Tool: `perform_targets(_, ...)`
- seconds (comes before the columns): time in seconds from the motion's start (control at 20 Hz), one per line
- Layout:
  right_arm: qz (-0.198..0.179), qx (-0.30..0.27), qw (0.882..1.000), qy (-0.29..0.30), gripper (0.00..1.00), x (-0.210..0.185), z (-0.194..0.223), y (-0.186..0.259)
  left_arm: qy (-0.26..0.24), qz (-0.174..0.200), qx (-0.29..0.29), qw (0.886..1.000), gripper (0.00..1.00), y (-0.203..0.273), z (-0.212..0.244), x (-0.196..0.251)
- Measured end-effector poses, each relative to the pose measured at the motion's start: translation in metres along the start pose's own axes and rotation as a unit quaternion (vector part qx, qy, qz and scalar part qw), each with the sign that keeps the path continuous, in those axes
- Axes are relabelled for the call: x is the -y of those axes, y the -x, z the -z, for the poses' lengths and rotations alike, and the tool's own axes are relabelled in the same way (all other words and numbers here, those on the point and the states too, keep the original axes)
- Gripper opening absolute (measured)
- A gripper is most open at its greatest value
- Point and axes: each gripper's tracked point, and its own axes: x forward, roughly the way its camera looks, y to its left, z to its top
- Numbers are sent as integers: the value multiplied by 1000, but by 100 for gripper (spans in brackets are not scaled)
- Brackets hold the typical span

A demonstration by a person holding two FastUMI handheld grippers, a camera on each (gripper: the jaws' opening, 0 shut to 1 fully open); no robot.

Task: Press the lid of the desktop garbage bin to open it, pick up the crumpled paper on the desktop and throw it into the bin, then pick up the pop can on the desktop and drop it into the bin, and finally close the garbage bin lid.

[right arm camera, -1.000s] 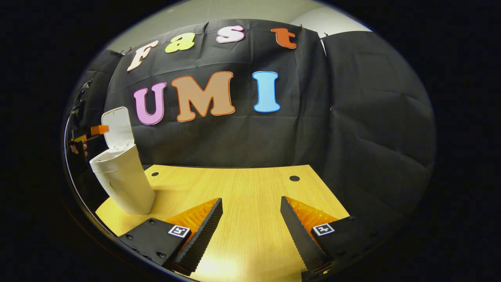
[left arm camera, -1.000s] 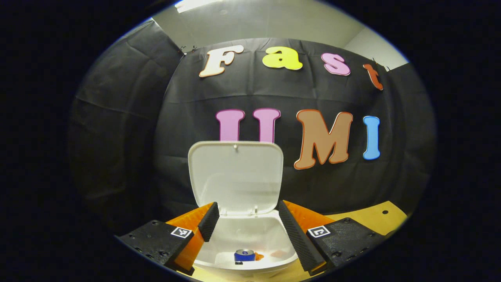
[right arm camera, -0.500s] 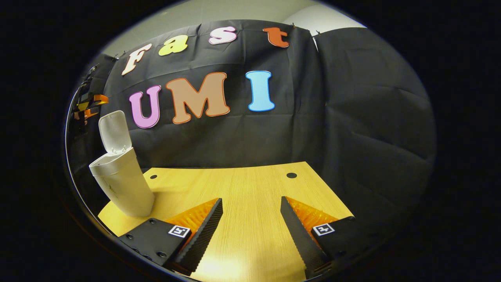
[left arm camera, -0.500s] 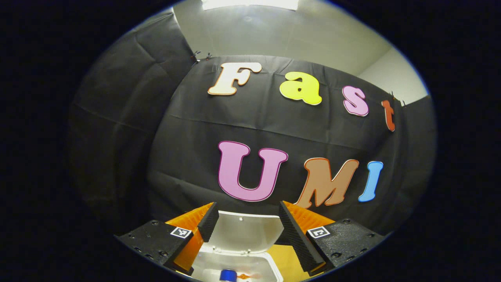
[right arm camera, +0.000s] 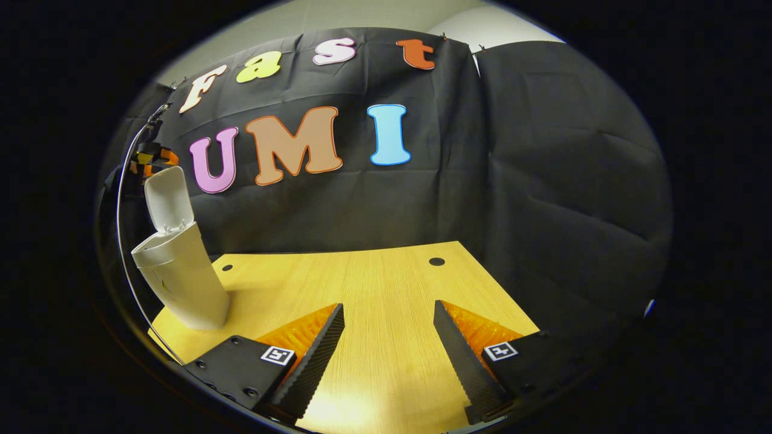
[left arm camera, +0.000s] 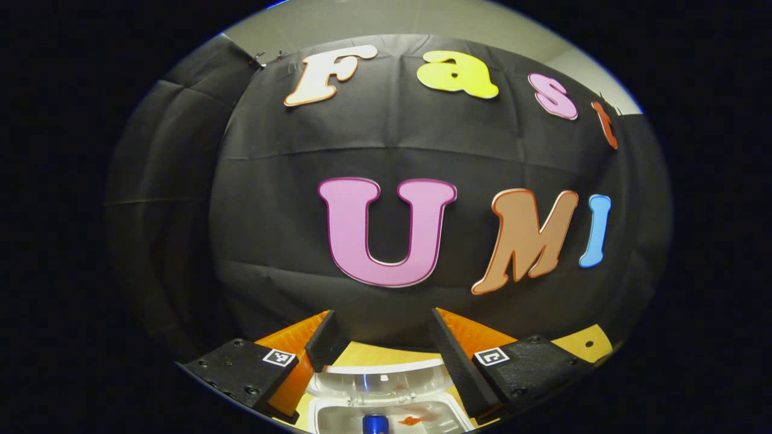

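Now my left gripper point(left arm camera: 383, 343) sits above the white plastic desktop garbage bin point(left arm camera: 392, 416), fingers spread wide w/ nothing between them; looking fwd along it I see the bin's mouth at the bottom edge, just below and between my fingers; the white hinged lid point(left arm camera: 380, 381) is up, seen nearly edge-on at the back of the opening; inside the bin, the blue pop can point(left arm camera: 375, 424) stands at the bottom edge of the left gripper view, w/ an orange scrap point(left arm camera: 411, 420) just right of it; can't tell if that scrap is the crumpled paper; a strip of light wooden desk point(left arm camera: 368, 354) shows behind the lid.

My right gripper point(right arm camera: 389, 346) is open wide too, empty, held over the wooden desk point(right arm camera: 374, 283), well apart from the bin; in the right gripper view the bin point(right arm camera: 181, 277) stands at the desk's far left, leaning in the fisheye, lid point(right arm camera: 169, 199) raised upright; my other gripper point(right arm camera: 151, 161) shows as a small dark and orange shape just beside the lid's top, at the left edge; two dark round holes point(right arm camera: 436, 262) mark the desk's back part.
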Motion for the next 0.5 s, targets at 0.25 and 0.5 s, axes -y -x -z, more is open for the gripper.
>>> perform_targets(0.25, -6, -4, 1000, -8, 98, -6, 3, -3, -8, 7, 2, 1000, 92, 11, 1, 3)
perform_targets(0.5, -28, -12, 1000, -2, 98, -20, 4, -14, -9, -1, 19, 1000, 94, 45, 14, 7)
